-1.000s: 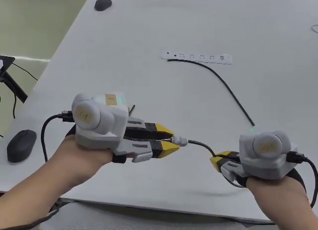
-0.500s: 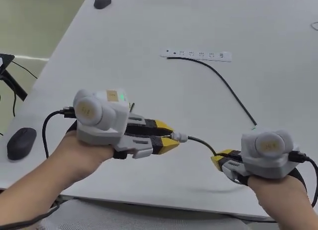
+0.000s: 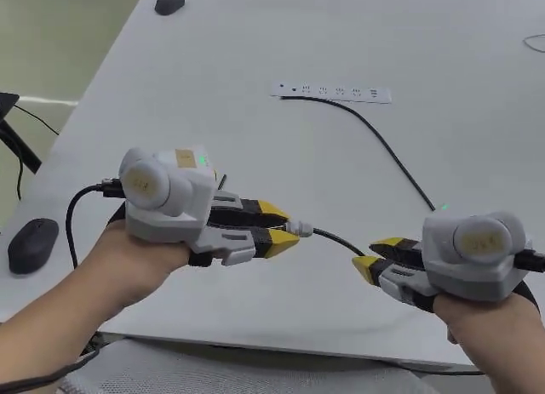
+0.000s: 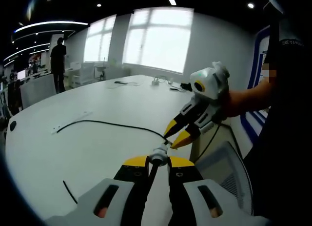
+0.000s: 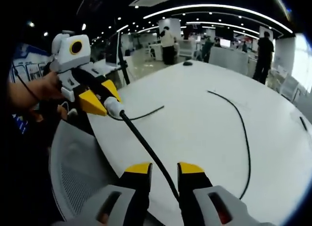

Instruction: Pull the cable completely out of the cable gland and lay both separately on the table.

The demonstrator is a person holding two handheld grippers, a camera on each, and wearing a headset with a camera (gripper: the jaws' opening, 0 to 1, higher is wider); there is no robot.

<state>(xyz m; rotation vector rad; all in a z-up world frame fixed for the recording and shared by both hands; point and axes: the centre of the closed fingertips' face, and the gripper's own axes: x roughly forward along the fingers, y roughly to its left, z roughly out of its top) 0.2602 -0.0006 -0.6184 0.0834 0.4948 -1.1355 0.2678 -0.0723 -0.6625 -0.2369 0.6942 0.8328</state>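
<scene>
Your left gripper [image 3: 285,228] pinches the cable gland [image 3: 300,229] and your right gripper [image 3: 366,259] pinches the cable [image 3: 336,239] over the table [image 3: 213,96], with a power strip [image 3: 332,92] beyond and a mouse [image 3: 24,245] at left.

Left gripper [image 3: 285,228] and right gripper [image 3: 370,256] clamped, tips opposed.

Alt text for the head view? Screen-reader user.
Above a white table, the left gripper clamps a white cable gland while the right gripper grips the black cable running from it. A power strip lies further back.
</scene>
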